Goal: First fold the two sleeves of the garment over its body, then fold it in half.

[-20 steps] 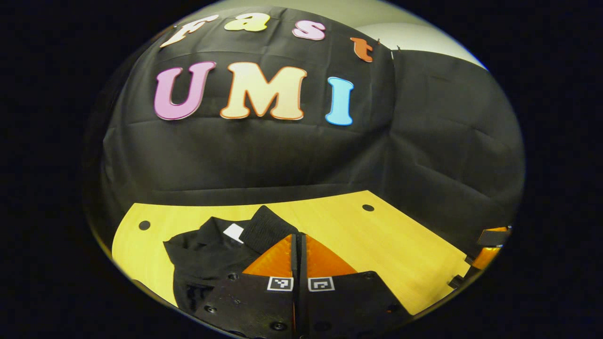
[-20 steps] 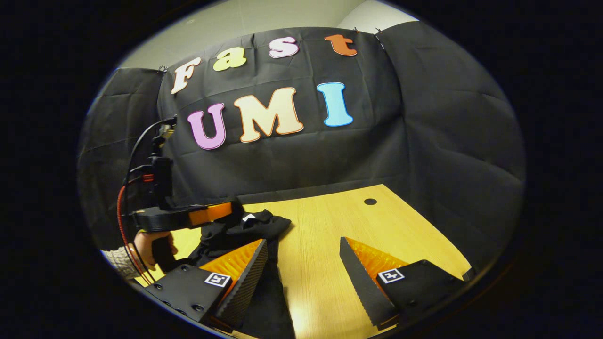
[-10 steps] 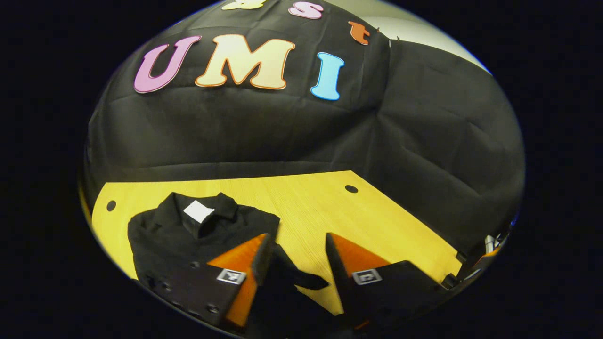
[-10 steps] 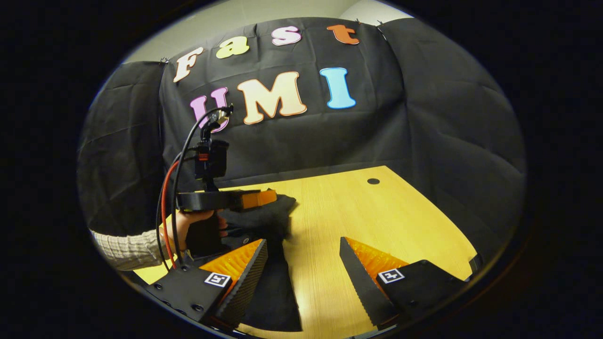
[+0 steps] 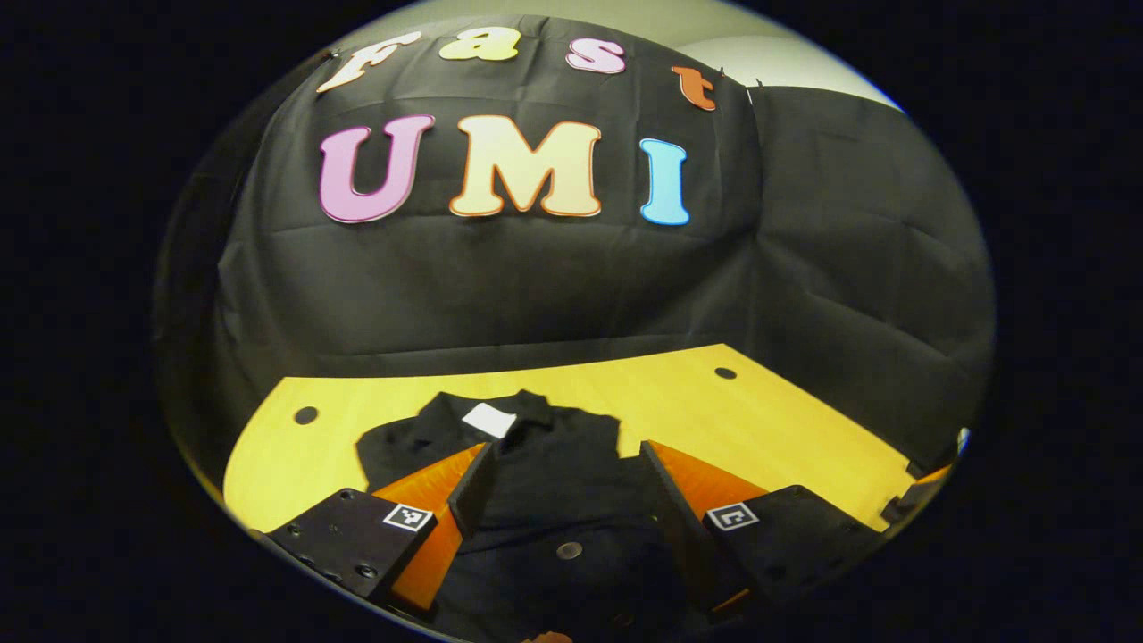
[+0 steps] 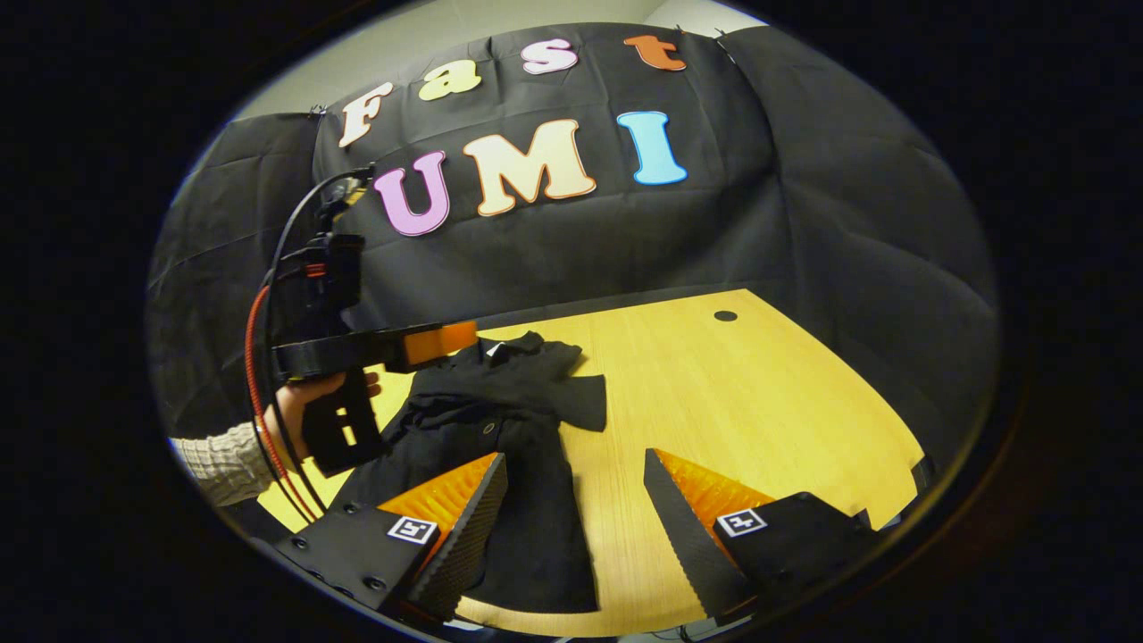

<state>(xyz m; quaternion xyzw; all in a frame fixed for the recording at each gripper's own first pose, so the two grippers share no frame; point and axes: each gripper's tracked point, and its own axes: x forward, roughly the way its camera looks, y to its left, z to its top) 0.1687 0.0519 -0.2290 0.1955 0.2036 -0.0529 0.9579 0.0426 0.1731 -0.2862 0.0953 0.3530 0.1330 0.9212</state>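
- The black button-front garment (image 5: 545, 473) lay flat on the yellow wooden table (image 5: 786, 429), collar toward the booth wall, with a sleeve (image 6: 571, 406) folded across its body.
- The left gripper (image 5: 561, 464) hung over the garment with jaws spread and empty; a second earlier they were pressed together on the cuff.
- The right gripper (image 6: 576, 487) stood spread as before, holding nothing, one finger over the hem.
- A hand (image 6: 299, 402) held the left gripper above the collar.
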